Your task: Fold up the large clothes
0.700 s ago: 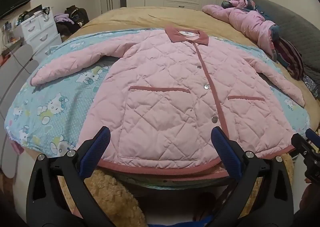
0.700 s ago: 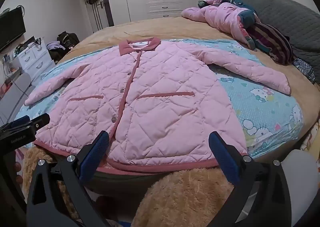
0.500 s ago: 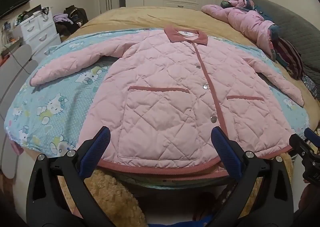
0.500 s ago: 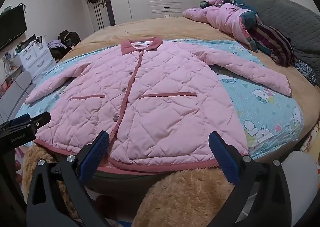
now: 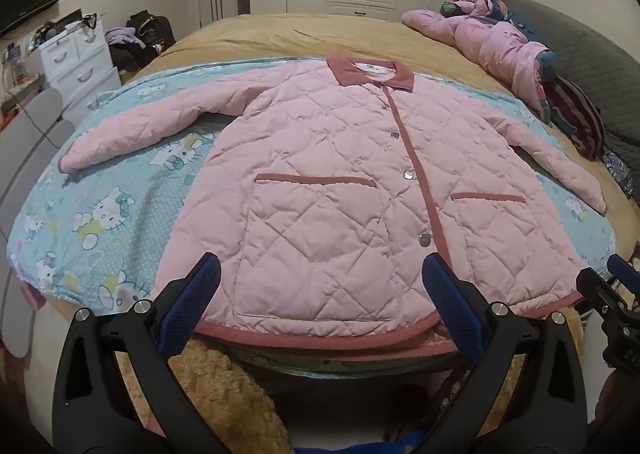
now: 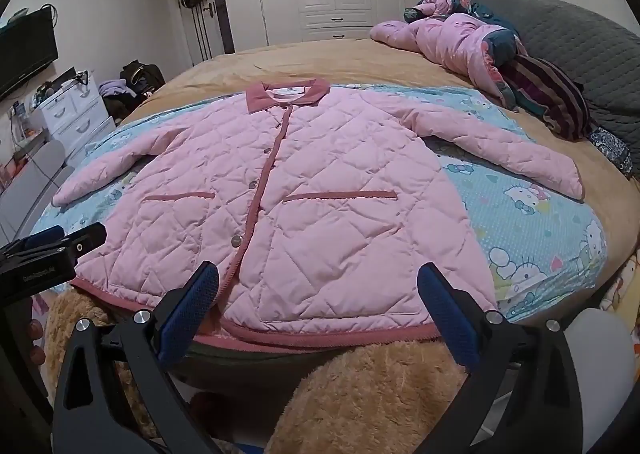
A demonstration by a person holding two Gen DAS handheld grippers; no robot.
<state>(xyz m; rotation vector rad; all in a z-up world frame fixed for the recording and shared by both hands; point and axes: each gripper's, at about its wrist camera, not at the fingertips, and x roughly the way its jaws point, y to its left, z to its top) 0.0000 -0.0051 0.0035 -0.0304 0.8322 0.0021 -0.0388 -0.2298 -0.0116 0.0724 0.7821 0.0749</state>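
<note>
A pink quilted jacket (image 5: pixel 340 182) with a dark pink collar and trim lies flat and buttoned on a blue cartoon-cat sheet (image 5: pixel 104 214), both sleeves spread out. It also shows in the right wrist view (image 6: pixel 304 198). My left gripper (image 5: pixel 320 294) is open and empty, just short of the hem's left half. My right gripper (image 6: pixel 318 294) is open and empty, just short of the hem's right half. The right gripper's tip shows at the right edge of the left wrist view (image 5: pixel 612 294), and the left gripper at the left edge of the right wrist view (image 6: pixel 52 250).
A heap of pink and striped clothes (image 6: pixel 480 50) lies at the far right of the bed by a grey headboard (image 6: pixel 580 42). White drawers (image 5: pixel 76 58) stand at the left. A tan fuzzy blanket (image 6: pixel 380 394) hangs over the near edge.
Both grippers have moved slightly closer to the jacket's hem. The jacket has not moved.
</note>
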